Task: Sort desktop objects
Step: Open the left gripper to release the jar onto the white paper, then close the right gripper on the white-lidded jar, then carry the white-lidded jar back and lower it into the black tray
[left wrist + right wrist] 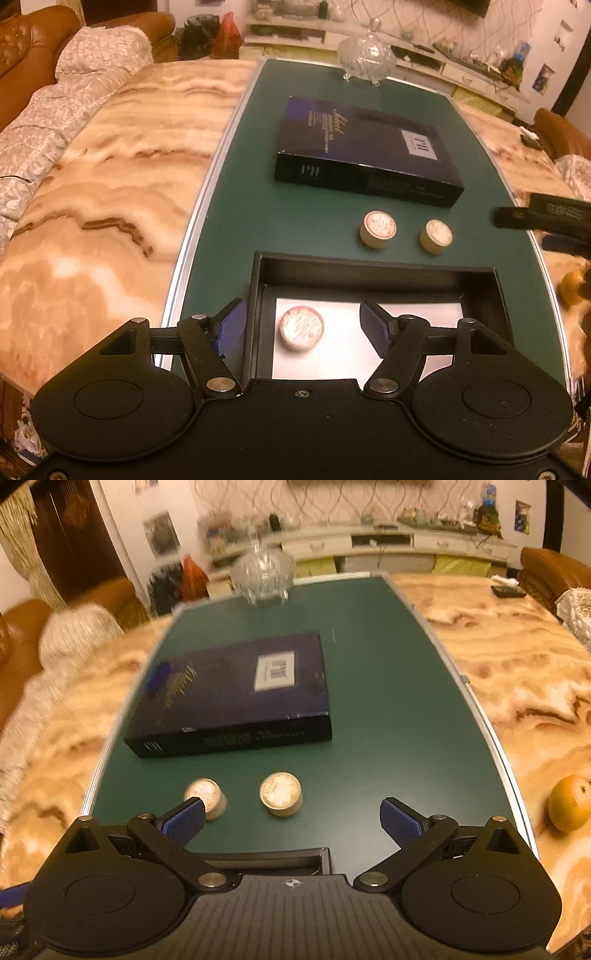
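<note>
The left gripper (301, 326) is held above the open black box (373, 271) at the near edge of the green mat (229, 206), jaws apart — nothing is gripped between them. One small round container (301, 327) is seen lying on the pale floor of the box, near its left wall, below the open pads and untouched by them. Two more round containers are left on the mat just beyond the box's far rim — one to the left (378, 229), one to the right (436, 236). Behind them, a dark blue book-shaped box (364, 153) is laid flat mid-mat, and a glass lidded dish (366, 55) is set at the far edge. The right gripper (291, 819) is held over the near part of the mat, jaws wide apart and empty. An orange (569, 803) is seen on the marble tabletop (517, 657), off the mat's right edge.
</note>
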Motion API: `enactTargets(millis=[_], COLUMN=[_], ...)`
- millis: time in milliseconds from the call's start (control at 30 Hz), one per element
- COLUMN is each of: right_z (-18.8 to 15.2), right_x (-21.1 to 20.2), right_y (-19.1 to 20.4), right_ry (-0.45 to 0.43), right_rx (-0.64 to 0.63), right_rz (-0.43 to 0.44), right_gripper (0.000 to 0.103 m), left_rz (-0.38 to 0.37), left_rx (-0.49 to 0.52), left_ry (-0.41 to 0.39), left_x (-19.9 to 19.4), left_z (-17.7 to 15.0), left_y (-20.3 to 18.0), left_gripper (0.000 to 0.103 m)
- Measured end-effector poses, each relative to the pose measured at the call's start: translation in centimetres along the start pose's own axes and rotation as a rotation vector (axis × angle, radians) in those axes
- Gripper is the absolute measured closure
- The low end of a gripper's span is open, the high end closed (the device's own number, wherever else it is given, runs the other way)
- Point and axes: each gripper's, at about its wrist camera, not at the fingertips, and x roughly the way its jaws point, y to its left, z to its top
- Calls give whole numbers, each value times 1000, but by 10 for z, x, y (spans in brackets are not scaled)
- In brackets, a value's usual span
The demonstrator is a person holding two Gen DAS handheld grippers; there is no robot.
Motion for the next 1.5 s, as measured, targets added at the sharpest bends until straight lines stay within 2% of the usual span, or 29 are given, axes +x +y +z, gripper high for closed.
enactTargets(millis=[267, 367, 600, 700, 967, 1033, 1100, 1500], right_z=[9, 12, 10, 9, 8, 8, 8, 6], right_x=[51, 67, 96, 102, 115, 117, 119, 115], right_y=[30, 34, 37, 40, 42, 41, 39, 44], right_ry=[78, 106, 173, 182, 205, 209, 211, 181], right_rx=[-101, -105, -103, -104, -88, -82, -73, -102], right_rz=[-64, -81, -118, -127, -138, -137, -131, -142], right_gripper=[0, 4, 24, 26, 42, 53, 58, 58], left_rz=[-22, -33, -41, -49, -60, -61, -61, -64], left_rx=[-33, -47, -68, -76, -80, -85, -90, -85], left_ry=[-17, -22, -18, -16, -14, -13, -11, -1], left_x=[-14, -17, -15, -14, -12, -12, -11, -10], left_z=[-20, -23, -25, -26, -29, -29, -30, -32], left_y=[14, 20, 31, 33, 33, 34, 36, 33], left_gripper=[35, 35, 34, 34, 34, 34, 34, 34])
